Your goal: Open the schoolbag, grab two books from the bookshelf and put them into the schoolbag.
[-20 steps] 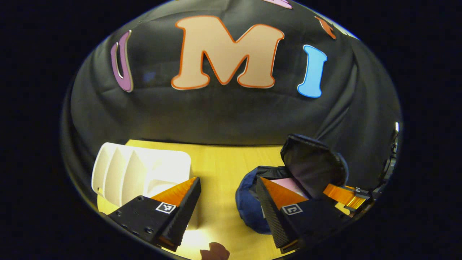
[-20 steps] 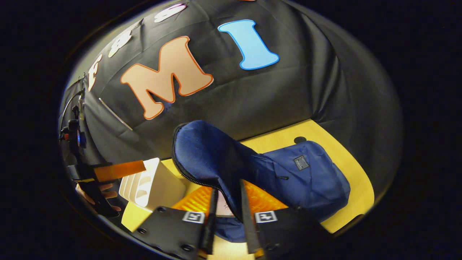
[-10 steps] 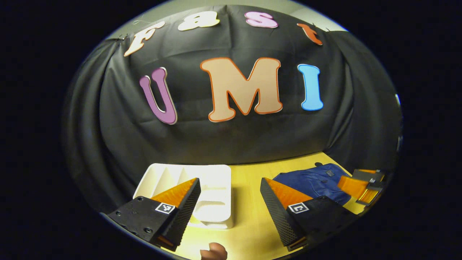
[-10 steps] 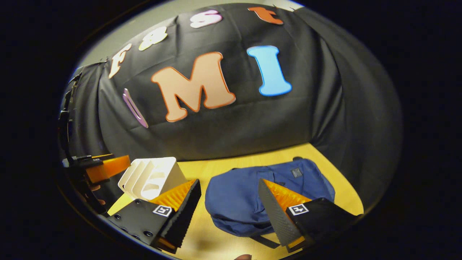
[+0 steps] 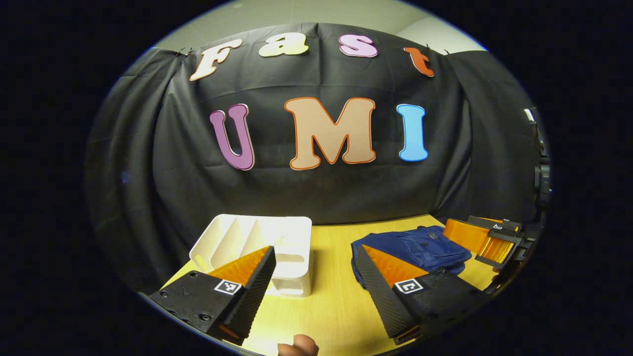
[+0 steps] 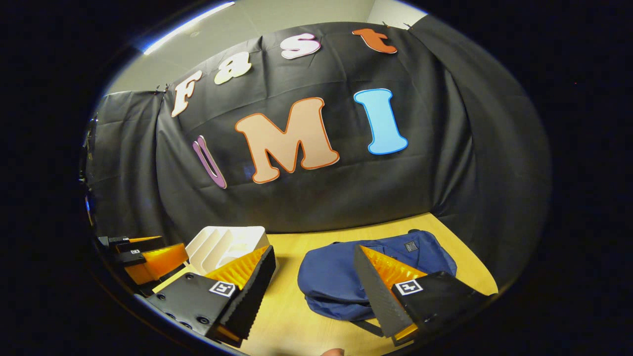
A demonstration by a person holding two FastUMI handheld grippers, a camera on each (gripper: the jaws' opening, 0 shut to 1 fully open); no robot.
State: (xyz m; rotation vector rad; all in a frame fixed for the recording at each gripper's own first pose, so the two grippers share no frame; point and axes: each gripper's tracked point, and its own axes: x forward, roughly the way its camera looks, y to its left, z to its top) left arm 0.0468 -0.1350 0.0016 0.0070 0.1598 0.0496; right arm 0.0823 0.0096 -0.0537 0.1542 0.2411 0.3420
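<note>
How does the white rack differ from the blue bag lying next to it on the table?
The white rack is rigid with upright dividers forming open slots; the blue bag is soft and slumps flat. The rack's slots hold no books that I can see; the bag's flap lies down, hiding whatever is inside. Both rest on the yellow table, apart from each other and untouched by either gripper.

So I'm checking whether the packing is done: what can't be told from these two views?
- Inside of the schoolbag: its own cloth covers it in both views, so any books are hidden.
- Bookshelf slots: the left gripper finger blocks the near part in the left gripper view.
- Bag's near edge: behind the right gripper finger in the right gripper view.
</note>
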